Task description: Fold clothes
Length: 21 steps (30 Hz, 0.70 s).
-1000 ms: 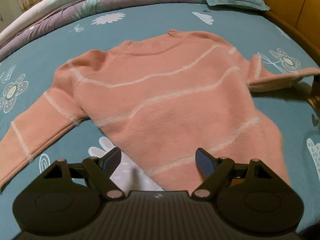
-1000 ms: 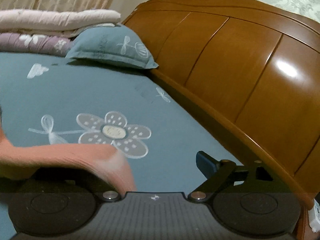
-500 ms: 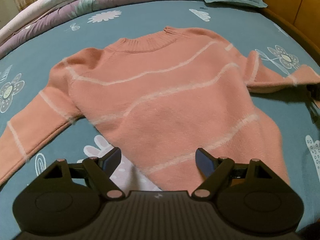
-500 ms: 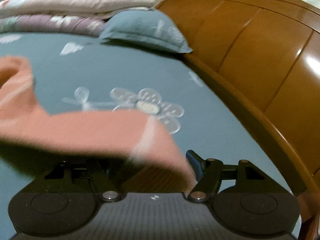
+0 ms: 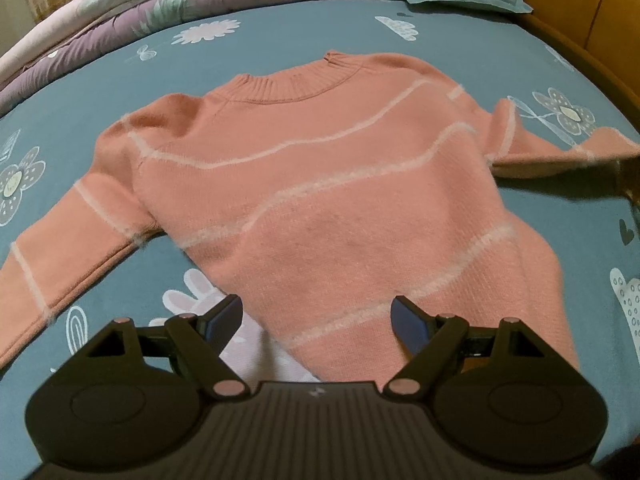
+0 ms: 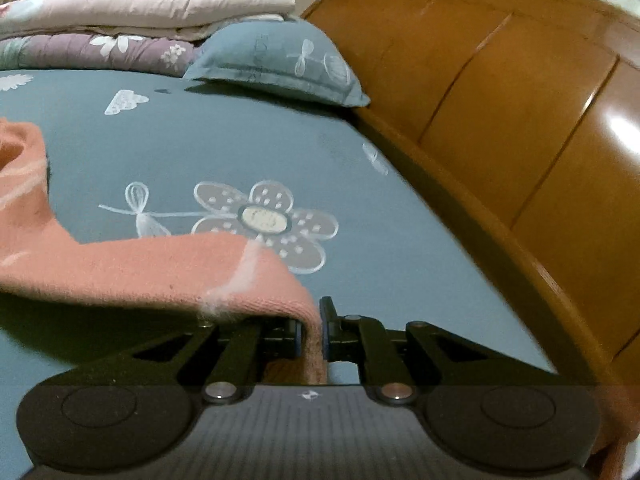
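So the salmon-pink knit sweater with wavy pale stripes (image 5: 320,184) is lying flat on the teal flower-print bed sheet (image 5: 280,40), collar pointing away from the left gripper (image 5: 316,318), hem right under its fingers. Those fingers are spread wide and just hang over the hem, holding nothing.

The right gripper (image 6: 312,338) is the busy one: its fingers are pinched on the cuff end of the sweater's right sleeve (image 6: 160,268), and the sleeve looks lifted a bit off the sheet, with a shadow under it. The glossy wooden headboard (image 6: 520,140) is off to the right of those fingers, and a teal pillow (image 6: 280,64) sits far ahead.

This looks like the sleeve-fold step. Next, that cuff probably needs carrying across, left of the right fingers, and laying over the body. Where the cuff ends is hard to tell, since it's tucked behind the fingers. The other sleeve (image 5: 60,248) is stretched out left of the left fingers.
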Available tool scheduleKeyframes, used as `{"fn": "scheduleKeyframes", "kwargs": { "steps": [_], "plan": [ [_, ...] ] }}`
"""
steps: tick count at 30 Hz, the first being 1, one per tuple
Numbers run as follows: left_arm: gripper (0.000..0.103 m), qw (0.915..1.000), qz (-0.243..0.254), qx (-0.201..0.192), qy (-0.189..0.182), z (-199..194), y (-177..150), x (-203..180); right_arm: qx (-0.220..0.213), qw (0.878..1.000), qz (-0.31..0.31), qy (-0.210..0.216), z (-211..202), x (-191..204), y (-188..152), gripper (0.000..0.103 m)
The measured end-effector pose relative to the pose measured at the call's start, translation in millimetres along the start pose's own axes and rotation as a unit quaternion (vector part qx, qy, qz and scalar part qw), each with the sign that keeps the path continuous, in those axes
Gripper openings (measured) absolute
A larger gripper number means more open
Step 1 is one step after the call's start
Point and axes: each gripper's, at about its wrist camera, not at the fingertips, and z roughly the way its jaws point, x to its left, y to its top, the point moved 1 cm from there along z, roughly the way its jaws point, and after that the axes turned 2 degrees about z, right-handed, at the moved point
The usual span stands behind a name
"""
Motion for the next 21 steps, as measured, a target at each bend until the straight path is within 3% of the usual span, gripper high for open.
{"fn": "scheduleKeyframes", "kwargs": {
  "steps": [13,19,21],
  "plan": [
    [0.082,1.0000,-0.001,-0.006,-0.005,-1.8,0.8,6.7,-0.042,0.994,0.021,-0.102,-1.3,-61.7,37.0,0.012],
    [0.082,0.9999,-0.001,-0.008,-0.009,-1.6,1.6,10.0,-0.026,0.987,0.046,-0.150,5.7,-92.2,24.4,0.012],
    [0.082,0.9999,-0.002,-0.008,-0.009,-1.5,1.9,11.0,-0.003,0.987,0.055,-0.153,17.3,-100.9,16.1,0.014]
  ]
}}
